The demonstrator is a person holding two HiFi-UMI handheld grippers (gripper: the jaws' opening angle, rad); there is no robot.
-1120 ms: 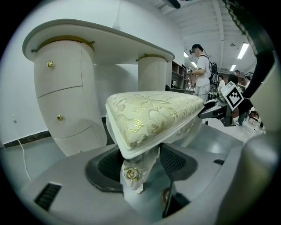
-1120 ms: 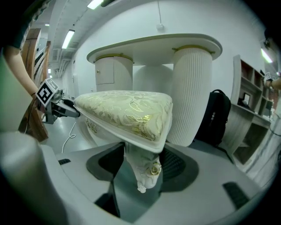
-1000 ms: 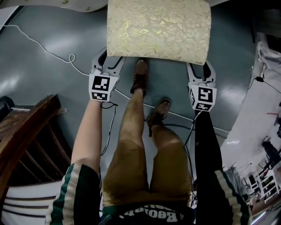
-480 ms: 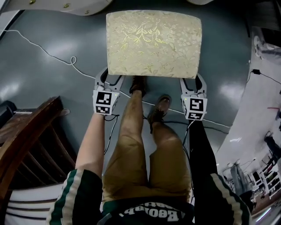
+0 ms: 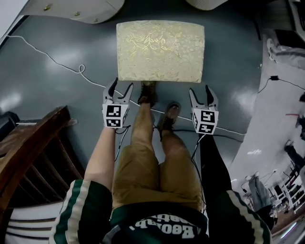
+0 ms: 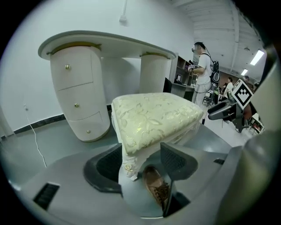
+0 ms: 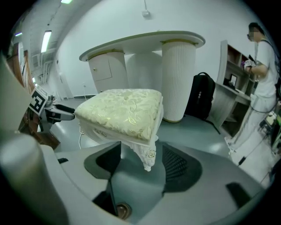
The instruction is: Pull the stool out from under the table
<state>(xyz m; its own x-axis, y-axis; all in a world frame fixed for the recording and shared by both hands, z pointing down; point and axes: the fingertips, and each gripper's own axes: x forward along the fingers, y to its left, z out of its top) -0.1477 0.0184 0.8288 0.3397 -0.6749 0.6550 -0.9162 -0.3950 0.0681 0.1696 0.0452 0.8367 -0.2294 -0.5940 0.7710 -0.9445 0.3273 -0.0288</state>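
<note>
The stool (image 5: 160, 50) has a cream and gold cushion and white carved legs, and it stands on the grey floor clear of the white table (image 5: 76, 7). My left gripper (image 5: 121, 90) is open at the stool's near left corner. In the left gripper view the corner leg (image 6: 128, 165) shows between the jaws, untouched by the pads. My right gripper (image 5: 204, 95) is a little short of the near right corner, its jaws opening. The right corner leg (image 7: 148, 156) shows in the gap with space on both sides.
A dark wooden chair (image 5: 28, 147) stands at my left. A white cable (image 5: 57, 62) and a black one trail over the floor. My shoes (image 5: 148, 93) are just behind the stool. A black backpack (image 7: 202, 94) leans by the table, and a person (image 7: 263, 88) stands at the right.
The stool has come further out from the table. Both grippers, earlier reaching under its near edge at the corner legs, have drawn back toward me and stand free of it.
</note>
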